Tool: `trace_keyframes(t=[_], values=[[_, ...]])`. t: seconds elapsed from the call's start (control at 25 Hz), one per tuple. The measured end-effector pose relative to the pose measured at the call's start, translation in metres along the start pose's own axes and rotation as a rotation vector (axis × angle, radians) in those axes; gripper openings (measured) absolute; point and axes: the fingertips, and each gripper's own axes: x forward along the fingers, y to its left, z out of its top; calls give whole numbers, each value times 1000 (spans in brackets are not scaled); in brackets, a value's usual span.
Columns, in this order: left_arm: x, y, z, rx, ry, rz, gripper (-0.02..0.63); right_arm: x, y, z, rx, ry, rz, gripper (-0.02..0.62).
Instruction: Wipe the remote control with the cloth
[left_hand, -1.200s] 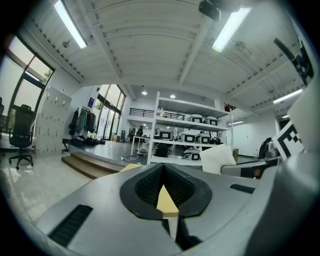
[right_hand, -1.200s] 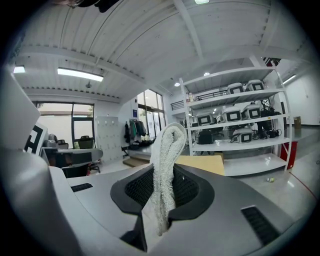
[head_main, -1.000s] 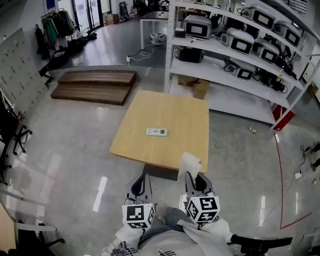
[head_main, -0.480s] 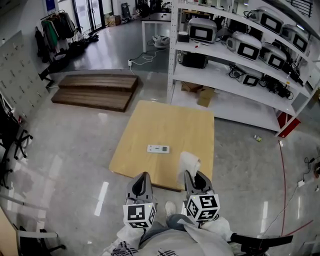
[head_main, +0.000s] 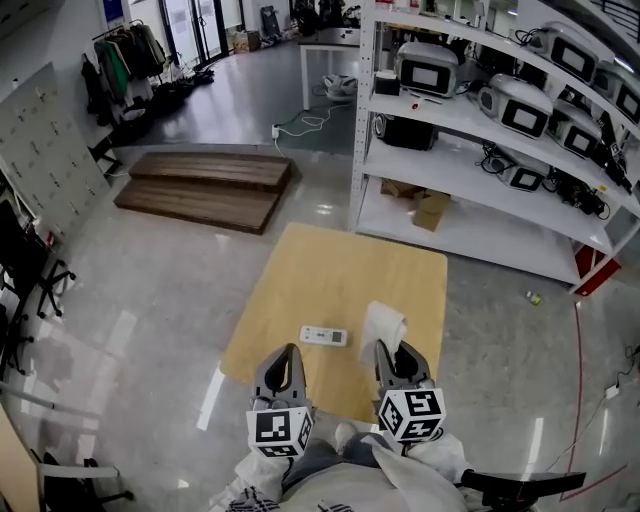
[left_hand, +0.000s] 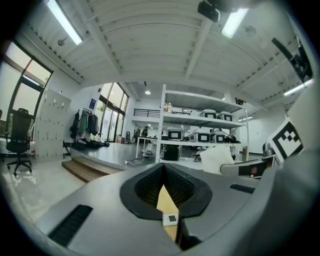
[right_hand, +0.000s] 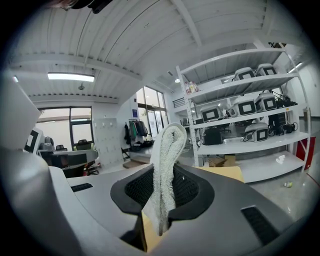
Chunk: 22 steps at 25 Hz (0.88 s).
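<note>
Two tools are in play: your right gripper (head_main: 396, 352) is clamped on the soft, limp cloth (head_main: 383, 327), and your left gripper (head_main: 284, 352) is closed and empty. Just ahead between them, the remote (head_main: 324, 336) lies on the tabletop (head_main: 345, 275). It looks light, stiff and prone to sliding, so pin one end.

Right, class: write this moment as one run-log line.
left gripper: shut, empty | right gripper: shut on cloth | remote control: on table, untouched

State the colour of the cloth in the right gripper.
The cloth is white, clearest in the right gripper view.
</note>
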Motion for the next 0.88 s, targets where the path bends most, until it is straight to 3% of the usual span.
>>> trace_keyframes(t=[0.16,0.28,0.68,0.8,0.88], values=[[29,19,-11,-4,34,-1,2,34,-6,-2,20,21,-10,89],[41,27,-34,-20,95,-49,2,46,-10,-16,45,70,-36,89],[90,28,-111,114,236,-429,5,64,-19,-50,68,193,-79,89],[100,24,-133,142,287,-544,120,67,-22,-65,86,239,-95,89],[105,20,-150,207,336,-628,188,72,-22,-70,96,258,-99,89]])
